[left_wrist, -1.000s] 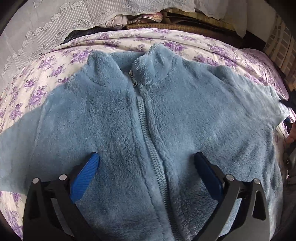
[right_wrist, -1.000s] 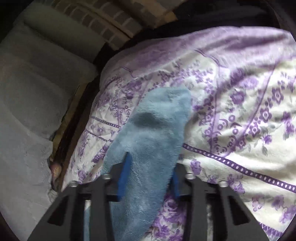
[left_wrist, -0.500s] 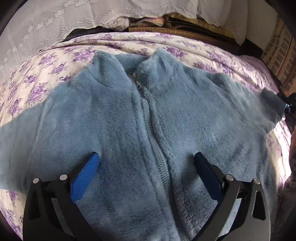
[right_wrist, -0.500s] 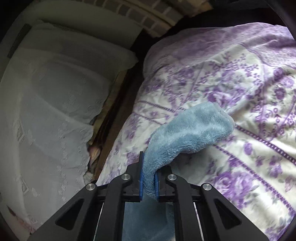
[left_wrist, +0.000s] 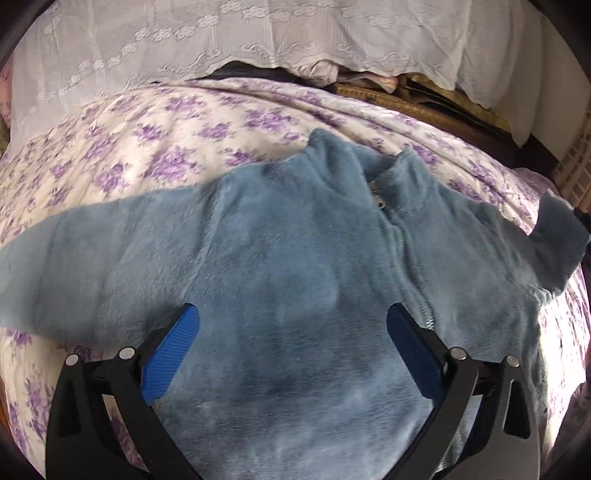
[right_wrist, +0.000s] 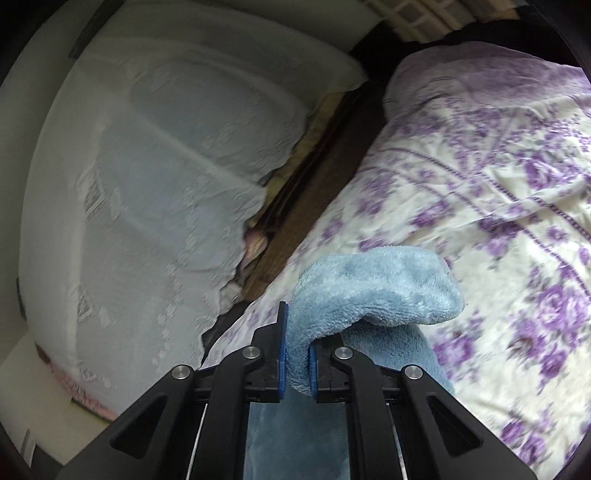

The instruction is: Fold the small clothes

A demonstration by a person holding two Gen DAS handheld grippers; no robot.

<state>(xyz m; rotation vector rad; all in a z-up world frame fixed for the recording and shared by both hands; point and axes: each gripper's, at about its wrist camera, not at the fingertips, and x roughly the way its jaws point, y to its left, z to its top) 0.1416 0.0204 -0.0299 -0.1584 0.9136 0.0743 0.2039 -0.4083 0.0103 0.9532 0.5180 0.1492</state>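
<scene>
- I am working on a small blue fleece jacket, which is lying front-up on the purple-flowered bedspread, zip closed and collar pointing toward the white lace cover at the far side of the bed.
- My right gripper is clamping the cuff end of one sleeve; the blue pads are pinching the pile tight, and the loose end is flopping over to the side because I am gripping just short of the tip.
- I am holding that sleeve clear of the bedspread so it can be carried across the chest; in the left wrist view the sleeve is standing up at the far right edge, which fits that.
- My left gripper is hovering above the lower body of the jacket with its jaws wide apart and nothing between them; I judge it is waiting there to pin the body or take the other side.
- The other sleeve is lying stretched out flat to the left, not yet folded.
- The right edge of the left view is dim and warped, so I cannot say for sure how far along the sleeve the lift reaches.
- Judging by this, the fold is only beginning: one sleeve is raised and the hem is untouched.
</scene>
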